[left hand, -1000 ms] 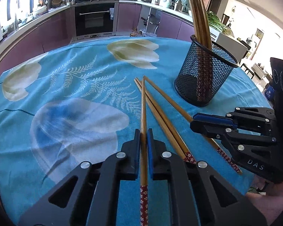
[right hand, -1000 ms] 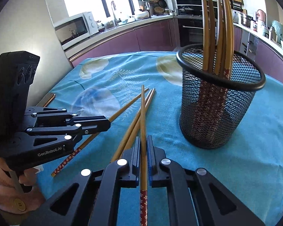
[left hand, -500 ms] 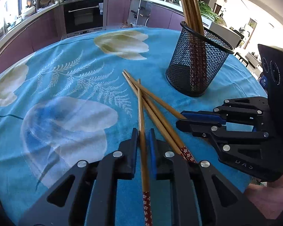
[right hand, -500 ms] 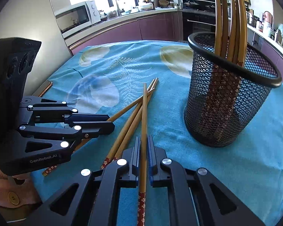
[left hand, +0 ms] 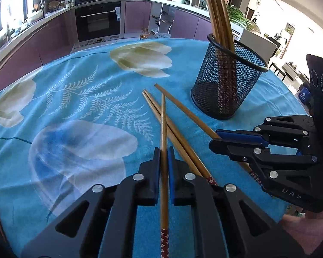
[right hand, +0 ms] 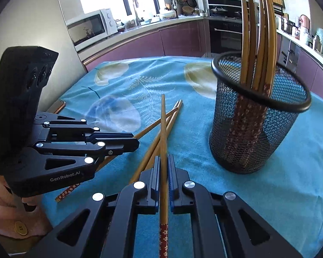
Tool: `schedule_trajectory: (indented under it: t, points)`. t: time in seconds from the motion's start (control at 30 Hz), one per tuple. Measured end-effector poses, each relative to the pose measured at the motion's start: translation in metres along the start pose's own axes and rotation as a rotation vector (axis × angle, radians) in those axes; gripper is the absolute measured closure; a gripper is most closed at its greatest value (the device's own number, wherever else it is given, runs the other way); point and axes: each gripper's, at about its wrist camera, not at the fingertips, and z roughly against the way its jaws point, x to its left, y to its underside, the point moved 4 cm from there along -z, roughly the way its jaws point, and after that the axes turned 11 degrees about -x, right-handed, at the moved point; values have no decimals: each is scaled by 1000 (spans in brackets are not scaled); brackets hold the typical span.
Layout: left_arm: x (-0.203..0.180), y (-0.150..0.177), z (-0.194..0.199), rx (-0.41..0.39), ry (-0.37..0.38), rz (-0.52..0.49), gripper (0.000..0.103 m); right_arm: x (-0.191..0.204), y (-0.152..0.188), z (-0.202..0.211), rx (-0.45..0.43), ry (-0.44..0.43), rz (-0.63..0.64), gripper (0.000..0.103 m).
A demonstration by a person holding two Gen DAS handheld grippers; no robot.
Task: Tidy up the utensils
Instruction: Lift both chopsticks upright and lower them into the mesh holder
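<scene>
My left gripper (left hand: 164,150) grips a wooden chopstick (left hand: 164,118) with a red patterned end, and its jaws are just closing tight on it. That stick crosses over two loose chopsticks (left hand: 178,137) lying side by side on the blue cloth. My right gripper (right hand: 164,159) is shut on another chopstick (right hand: 163,124). Each gripper shows in the other's view: the right gripper (left hand: 213,143) at the right, the left gripper (right hand: 136,144) at the left. The black mesh cup (left hand: 228,90) (right hand: 254,133) stands upright beyond them with several chopsticks (right hand: 258,43) in it.
The round table (left hand: 64,150) wears a blue floral cloth. A phone (right hand: 58,106) lies near its left edge. A person's hand (right hand: 2,206) holds the left gripper. Purple kitchen cabinets, an oven and a microwave (right hand: 90,26) stand behind the table.
The left jaws loosened a little around their chopstick, then closed on it again, and the stick sits slightly further back in them. Both views shifted a little; the right grip is unchanged.
</scene>
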Motion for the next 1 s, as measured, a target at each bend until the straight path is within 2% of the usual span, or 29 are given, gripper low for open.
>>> schedule_trajectory:
  t: [0.6,1.0]
  points:
    - [-16,-50,80,-187,223,32,96,-16,-38,69,-192,-11,-42,97]
    - [-15,-73,107,-275,274,63,96,-27,-54,92,-280,0,-55,97]
